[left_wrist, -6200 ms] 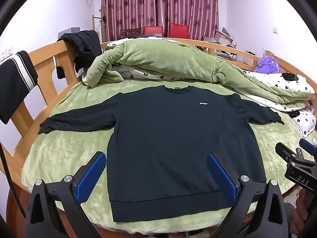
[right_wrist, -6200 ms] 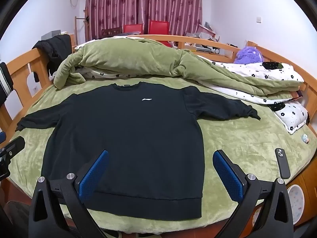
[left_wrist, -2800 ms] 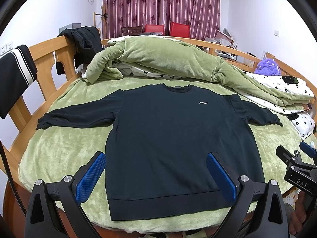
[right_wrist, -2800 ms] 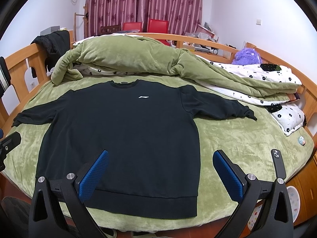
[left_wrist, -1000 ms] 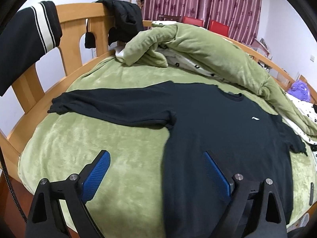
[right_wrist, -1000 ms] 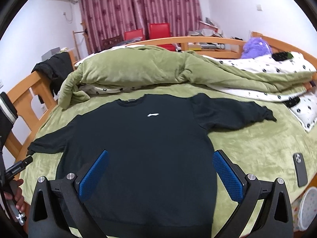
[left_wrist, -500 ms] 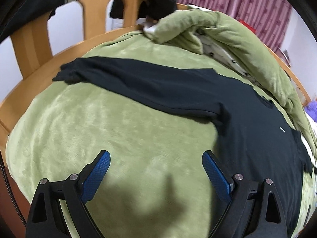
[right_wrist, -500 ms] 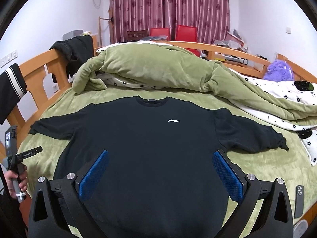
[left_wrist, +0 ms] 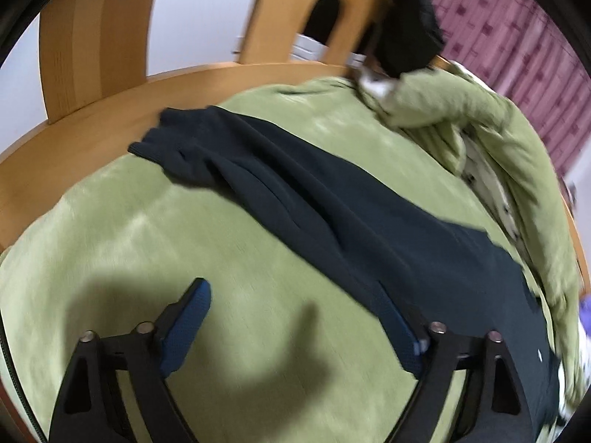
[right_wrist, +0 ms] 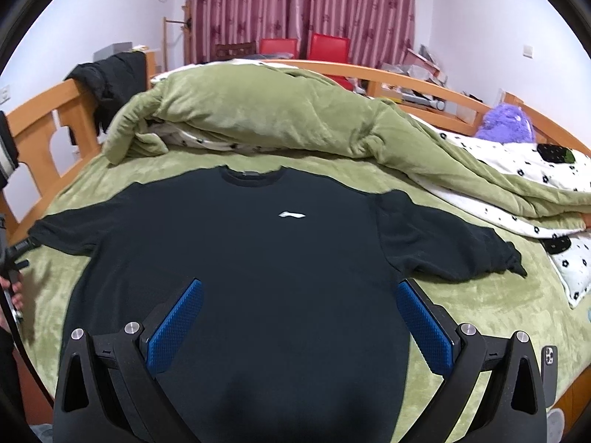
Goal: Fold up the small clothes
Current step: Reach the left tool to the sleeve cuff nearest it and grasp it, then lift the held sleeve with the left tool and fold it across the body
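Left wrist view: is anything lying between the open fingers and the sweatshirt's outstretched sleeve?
Nothing visible does. Only bare green bed cover lies between the left gripper and the sleeve of the black sweatshirt. The folded green quilt lies beyond the sleeve, not in the way.

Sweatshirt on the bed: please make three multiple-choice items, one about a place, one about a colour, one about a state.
1. Where does the phone lie?
A. on the sweatshirt
B. near the bed's edge, right of the sweatshirt
C. on the quilt

2. What colour is the logo on the sweatshirt?
A. red
B. yellow
C. white

3. How are the sleeves?
A. spread out to both sides
B. folded across the chest
C. rolled up

Key: 1 B, it rests on the green sheet by the edge. 2 C, a white mark on dark cloth. 3 A, each lies flat, pointing outward.
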A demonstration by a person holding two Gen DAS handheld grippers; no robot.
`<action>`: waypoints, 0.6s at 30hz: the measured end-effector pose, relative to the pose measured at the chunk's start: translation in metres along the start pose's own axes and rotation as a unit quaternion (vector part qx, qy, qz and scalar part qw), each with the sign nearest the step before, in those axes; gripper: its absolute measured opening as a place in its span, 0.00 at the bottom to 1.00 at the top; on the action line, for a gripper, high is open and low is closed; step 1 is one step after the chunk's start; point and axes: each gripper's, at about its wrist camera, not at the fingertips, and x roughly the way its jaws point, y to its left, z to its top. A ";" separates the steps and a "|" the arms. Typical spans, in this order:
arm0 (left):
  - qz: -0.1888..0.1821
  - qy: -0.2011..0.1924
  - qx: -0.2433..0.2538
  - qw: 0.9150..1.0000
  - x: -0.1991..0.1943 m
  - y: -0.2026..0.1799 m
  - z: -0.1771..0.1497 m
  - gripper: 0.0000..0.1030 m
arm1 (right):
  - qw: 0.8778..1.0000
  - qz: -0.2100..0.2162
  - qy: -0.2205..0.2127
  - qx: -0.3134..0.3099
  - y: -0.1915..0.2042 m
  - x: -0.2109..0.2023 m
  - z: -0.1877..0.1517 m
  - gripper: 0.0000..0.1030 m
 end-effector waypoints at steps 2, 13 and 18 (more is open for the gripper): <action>0.007 0.000 -0.011 1.000 0.015 0.006 0.012 0.72 | 1.000 -0.010 0.007 0.007 -0.008 0.005 -0.004 0.99; 0.074 -0.017 -0.007 0.997 0.077 0.007 0.045 0.30 | 0.996 -0.067 0.033 0.050 -0.063 0.011 -0.030 0.99; 0.097 -0.071 0.061 0.991 0.052 -0.023 0.050 0.07 | 0.994 -0.046 0.039 0.095 -0.083 0.021 -0.035 0.99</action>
